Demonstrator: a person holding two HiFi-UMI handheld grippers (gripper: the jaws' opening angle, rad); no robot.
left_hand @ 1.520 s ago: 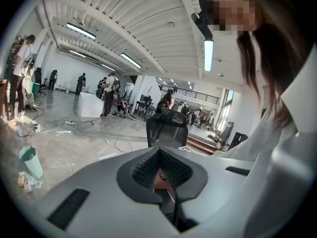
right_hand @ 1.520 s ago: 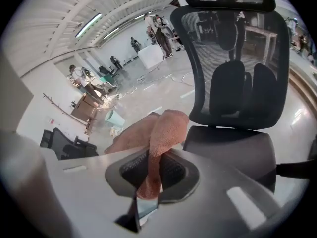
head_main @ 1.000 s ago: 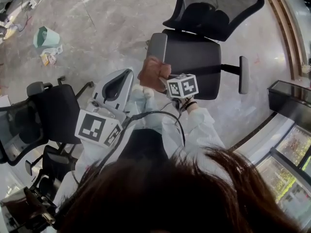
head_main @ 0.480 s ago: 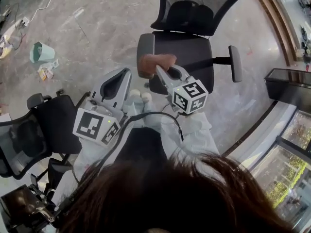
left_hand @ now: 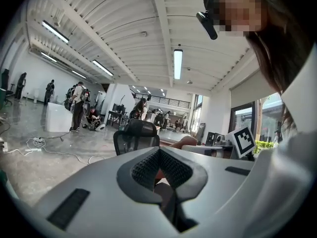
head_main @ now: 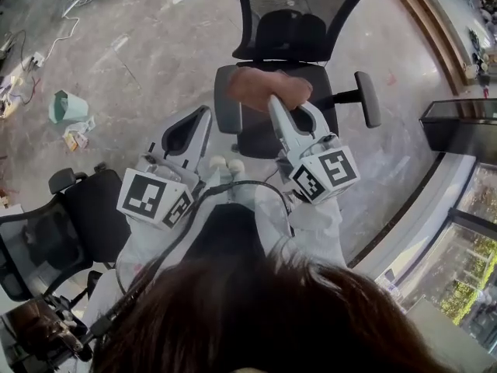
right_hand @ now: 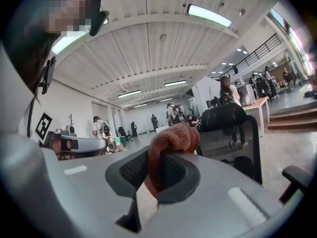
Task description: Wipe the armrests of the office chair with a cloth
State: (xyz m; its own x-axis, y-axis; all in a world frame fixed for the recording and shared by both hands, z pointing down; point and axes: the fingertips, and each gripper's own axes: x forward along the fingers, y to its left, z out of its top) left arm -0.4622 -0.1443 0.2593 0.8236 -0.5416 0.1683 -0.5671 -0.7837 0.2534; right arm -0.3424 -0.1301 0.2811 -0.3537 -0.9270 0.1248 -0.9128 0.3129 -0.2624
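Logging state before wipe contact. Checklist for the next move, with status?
1. Grip: ok, right gripper is shut on the cloth.
2. Contact: cannot tell; the cloth overlaps the upper end of the left-of-view armrest in the head view.
3. Clearance: ok, left gripper is shut, empty, back near the body.
4. Second target: ok, right-of-view armrest has nothing on it.
5. Rolling: cannot tell, the office chair base is hidden under its seat.
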